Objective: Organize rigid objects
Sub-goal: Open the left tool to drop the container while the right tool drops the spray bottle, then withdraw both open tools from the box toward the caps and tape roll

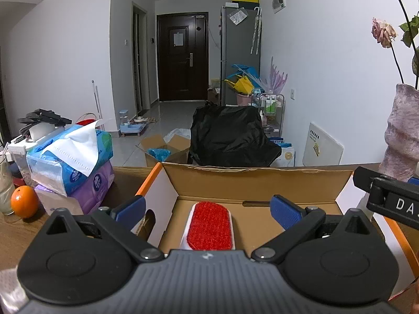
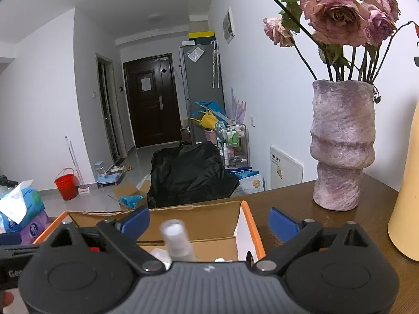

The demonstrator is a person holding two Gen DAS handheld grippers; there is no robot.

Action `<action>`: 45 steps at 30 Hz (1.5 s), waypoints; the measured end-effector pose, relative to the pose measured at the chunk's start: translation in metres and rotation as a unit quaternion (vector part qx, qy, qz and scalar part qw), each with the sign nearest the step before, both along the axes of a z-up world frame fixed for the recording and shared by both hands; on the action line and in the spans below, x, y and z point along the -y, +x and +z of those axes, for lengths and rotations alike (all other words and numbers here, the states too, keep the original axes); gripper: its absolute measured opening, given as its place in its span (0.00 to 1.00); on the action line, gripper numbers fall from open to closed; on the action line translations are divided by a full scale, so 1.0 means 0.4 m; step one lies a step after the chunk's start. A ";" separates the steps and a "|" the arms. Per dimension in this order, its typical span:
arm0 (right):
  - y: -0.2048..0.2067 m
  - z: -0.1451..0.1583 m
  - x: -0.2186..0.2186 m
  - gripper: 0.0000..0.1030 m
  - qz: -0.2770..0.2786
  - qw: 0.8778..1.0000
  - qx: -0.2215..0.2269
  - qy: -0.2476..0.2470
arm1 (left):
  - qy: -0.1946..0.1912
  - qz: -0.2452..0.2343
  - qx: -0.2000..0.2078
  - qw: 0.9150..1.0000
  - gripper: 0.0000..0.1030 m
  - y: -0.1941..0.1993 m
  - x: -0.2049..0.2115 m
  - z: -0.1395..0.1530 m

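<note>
We hold the left gripper (image 1: 207,209) tilted down, jaws spread wide and empty, over a red-faced brush (image 1: 210,226) lying in the cardboard box (image 1: 256,180); the right gripper (image 2: 208,222), equally wide, frames a blurred clear bottle (image 2: 176,239) untouched

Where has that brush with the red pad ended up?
In the left wrist view, the red-padded brush lies inside the open cardboard box, between the left gripper's open fingers.
</note>
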State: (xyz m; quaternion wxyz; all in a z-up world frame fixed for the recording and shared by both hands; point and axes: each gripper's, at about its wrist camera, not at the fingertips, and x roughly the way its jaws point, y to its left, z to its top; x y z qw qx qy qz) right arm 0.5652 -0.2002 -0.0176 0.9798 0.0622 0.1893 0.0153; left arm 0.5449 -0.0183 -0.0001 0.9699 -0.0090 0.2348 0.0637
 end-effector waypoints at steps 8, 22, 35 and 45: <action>-0.014 0.008 -0.004 1.00 0.003 1.000 0.002 -0.001 | 0.001 -0.005 0.005 1.000 1.00 -0.015 0.002 0.005; -0.077 0.035 0.017 1.00 0.018 1.000 0.014 -0.004 | -0.006 -0.013 0.013 1.000 1.00 -0.061 -0.008 0.020; -0.191 0.048 0.025 1.00 0.039 0.998 0.028 -0.037 | -0.007 -0.031 0.015 0.999 1.00 -0.147 -0.009 0.023; -0.294 0.041 0.054 1.00 0.049 0.997 0.029 -0.046 | -0.008 -0.044 0.018 0.999 1.00 -0.238 -0.002 0.019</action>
